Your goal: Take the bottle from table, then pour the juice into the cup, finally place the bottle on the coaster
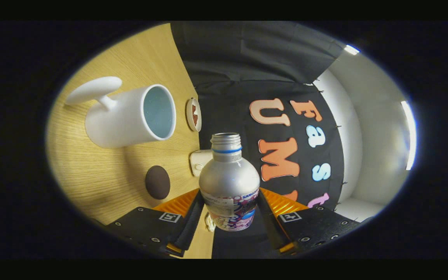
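- Already the first step is judged done: the silver juice bottle [229,182] is held clear of the desk [91,171], and the whole scene is seen rolled to one side, so the gripper [229,212] is evidently tipped over with the bottle in it.
- The jaws are closed on the bottle's labelled lower body, one black finger pressed against each flank; the grip is seen low on the bottle, well below the shoulder.
- The bottle's threaded neck is uncapped, with a blue ring just under the thread; its metal wall is opaque, so the juice level inside cannot be told.
- No stream is seen at the mouth, and the mouth is not yet over the cup; pouring is therefore judged still to come.
- The white cup [130,116], with its handle on the far side from the bottle, stands on the desk beyond the fingers; a pale bluish interior is shown, and whether any juice is in it cannot be told.
- The dark brown round coaster [157,182] lies bare on the desk between the cup and the left finger, so the final placing is also left.
- A small round patterned disc [193,114] near the cup's rim and a white boxy object [199,162] behind the bottle are also seen; neither is identified with confidence.
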The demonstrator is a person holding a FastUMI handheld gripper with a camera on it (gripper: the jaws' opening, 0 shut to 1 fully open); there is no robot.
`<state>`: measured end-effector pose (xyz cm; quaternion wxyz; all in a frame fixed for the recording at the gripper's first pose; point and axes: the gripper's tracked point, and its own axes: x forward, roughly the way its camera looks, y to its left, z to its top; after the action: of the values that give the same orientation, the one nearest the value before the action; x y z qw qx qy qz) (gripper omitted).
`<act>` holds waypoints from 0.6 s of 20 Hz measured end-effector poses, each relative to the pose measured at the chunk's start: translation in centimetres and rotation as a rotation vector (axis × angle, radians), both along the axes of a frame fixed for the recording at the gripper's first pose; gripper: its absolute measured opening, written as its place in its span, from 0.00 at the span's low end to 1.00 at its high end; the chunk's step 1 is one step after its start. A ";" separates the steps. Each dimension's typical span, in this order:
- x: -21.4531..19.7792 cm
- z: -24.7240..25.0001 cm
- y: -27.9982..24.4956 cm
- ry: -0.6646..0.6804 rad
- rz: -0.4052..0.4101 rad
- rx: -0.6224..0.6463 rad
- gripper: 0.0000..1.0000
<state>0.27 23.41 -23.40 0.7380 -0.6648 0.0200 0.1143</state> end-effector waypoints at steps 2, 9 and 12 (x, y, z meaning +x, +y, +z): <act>0.1 0.2 0.4 -0.017 0.015 -0.027 0.76; -0.1 -0.1 0.9 -0.053 0.052 -0.117 0.76; 0.1 -0.4 1.0 -0.057 0.062 -0.145 0.76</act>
<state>0.37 24.41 -23.77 0.6843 -0.7197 -0.0134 0.1163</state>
